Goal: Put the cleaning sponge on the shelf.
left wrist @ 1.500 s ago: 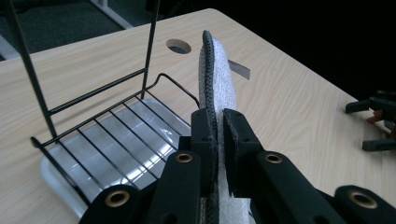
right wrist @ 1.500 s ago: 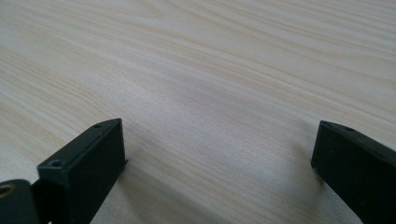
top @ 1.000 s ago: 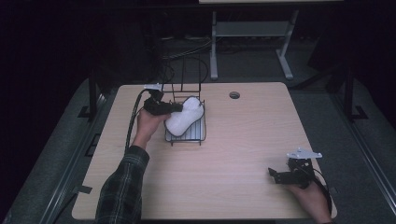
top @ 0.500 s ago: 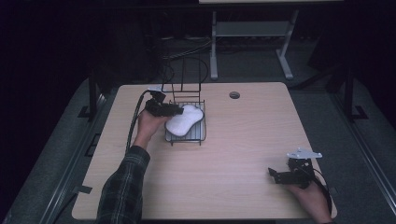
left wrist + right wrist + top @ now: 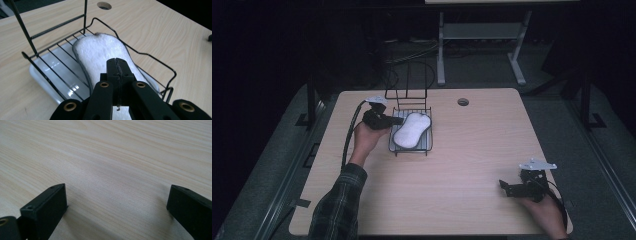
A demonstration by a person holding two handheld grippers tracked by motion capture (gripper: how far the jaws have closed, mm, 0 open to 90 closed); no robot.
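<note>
Two grippers sit far apart on the wooden table [image 5: 462,150] in the high view, one at upper left of centre and one at lower right. We see the left forearm, in a plaid sleeve [image 5: 337,205], rise from the bottom left edge, the hand [image 5: 366,139] curled round the left gripper [image 5: 398,120], which points rightward at the near-left side of the black wire rack [image 5: 411,131]. In the left gripper view its jaws are pressed together with no gap and nothing between them, their tips hanging over the white oblong sponge-like pad [image 5: 105,53]. That pad lies flat on the rack's wires, above a white tray [image 5: 47,75] under the rack, and runs from the frame's centre toward the upper middle. We see the rack's raised wire back at upper left of that view and its low wire rim curving round the pad's right side. The right gripper [image 5: 503,186] rests near the table's lower right corner, close to the front edge, held by a hand [image 5: 544,212] coming in from the bottom. In the right gripper view its jaws stand wide apart, holding nothing, over bare wood [image 5: 112,170]. We see broad open tabletop between rack and right gripper, and a small round hole [image 5: 463,102] near the far edge.
</note>
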